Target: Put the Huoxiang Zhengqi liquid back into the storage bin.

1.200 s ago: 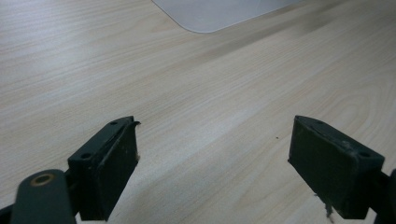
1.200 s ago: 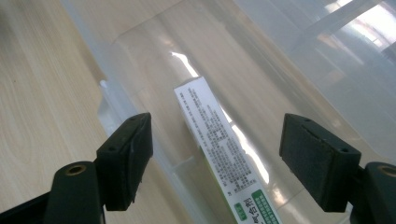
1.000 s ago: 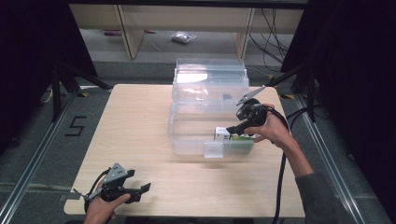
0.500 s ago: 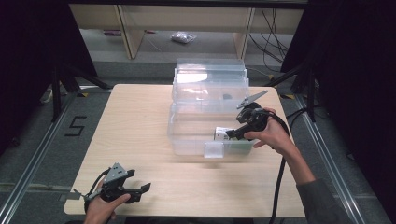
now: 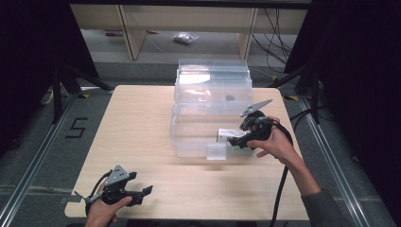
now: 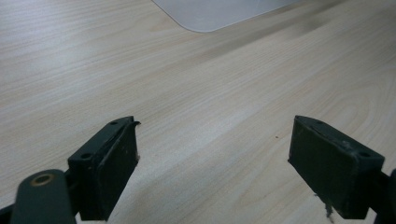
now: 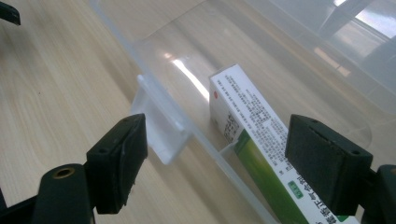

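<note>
Left gripper (image 5: 142, 191) rests low at the near left corner of the table (image 5: 142, 123), held in the person's left hand (image 5: 101, 210). Its jaws stand spread, with bare wood between them and nothing held. It is well apart from the work.

Right gripper (image 7: 215, 163) is at the near right wall of the clear plastic bin (image 5: 208, 118), held in the right hand (image 5: 276, 142) with the forearm coming in from the lower right. Jaws point leftward into the bin, about level, and stand wide apart; they have just been opening. In the right gripper view they straddle the bin's front rim and its latch tab (image 7: 161, 123).

Medicine box (image 7: 254, 140), white with a green band, lies flat on the bin floor, just inside the rim. Its long axis runs away from the fingers, about parallel to the rim. It sits just ahead of the right-hand finger (image 7: 327, 161), off centre in the gap, and I see no pad pressing it.

Judgement: box looks released inside the bin; right hand is by far the nearer one.
</note>
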### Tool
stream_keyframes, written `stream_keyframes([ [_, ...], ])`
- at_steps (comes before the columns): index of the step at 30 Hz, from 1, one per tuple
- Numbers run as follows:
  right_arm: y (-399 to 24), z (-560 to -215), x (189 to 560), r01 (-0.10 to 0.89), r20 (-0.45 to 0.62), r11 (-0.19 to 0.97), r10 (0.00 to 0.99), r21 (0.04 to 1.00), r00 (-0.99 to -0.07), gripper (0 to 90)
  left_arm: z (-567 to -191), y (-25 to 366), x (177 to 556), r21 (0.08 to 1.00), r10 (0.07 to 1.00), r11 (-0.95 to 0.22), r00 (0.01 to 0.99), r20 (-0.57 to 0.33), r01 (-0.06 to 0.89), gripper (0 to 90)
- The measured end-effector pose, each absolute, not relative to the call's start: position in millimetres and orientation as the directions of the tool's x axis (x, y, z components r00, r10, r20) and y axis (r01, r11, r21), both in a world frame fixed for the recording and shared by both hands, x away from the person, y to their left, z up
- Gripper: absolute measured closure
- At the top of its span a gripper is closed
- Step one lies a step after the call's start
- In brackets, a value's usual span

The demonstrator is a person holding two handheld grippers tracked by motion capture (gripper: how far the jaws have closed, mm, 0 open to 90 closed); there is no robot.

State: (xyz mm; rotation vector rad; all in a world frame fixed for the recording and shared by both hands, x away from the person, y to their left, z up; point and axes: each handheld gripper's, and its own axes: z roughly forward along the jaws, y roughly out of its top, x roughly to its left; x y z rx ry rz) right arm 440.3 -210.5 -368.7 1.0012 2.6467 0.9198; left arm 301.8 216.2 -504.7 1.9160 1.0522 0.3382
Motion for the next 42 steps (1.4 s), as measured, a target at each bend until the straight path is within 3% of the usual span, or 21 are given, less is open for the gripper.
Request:
stream_keyframes([
  [8, -207, -370, 425, 0.551, 0.07, 0.565, 0.657, 0.614, -0.751, 21.2, -505, 216, 302, 0.812, 0.78, -0.232, 0.601, -0.173, 0.536, 14.9],
  [16, -204, -377, 421, 0.475, 0.03, 0.58, 0.613, 0.662, -0.79, 20.2, -505, 215, 302, 0.812, 0.781, -0.232, 0.6, -0.173, 0.536, 14.9],
  [42, -207, -386, 395, 0.49, 0.05, 0.548, 0.63, 0.679, -0.775, 19.7, -505, 215, 302, 0.811, 0.781, -0.233, 0.6, -0.172, 0.536, 14.9],
])
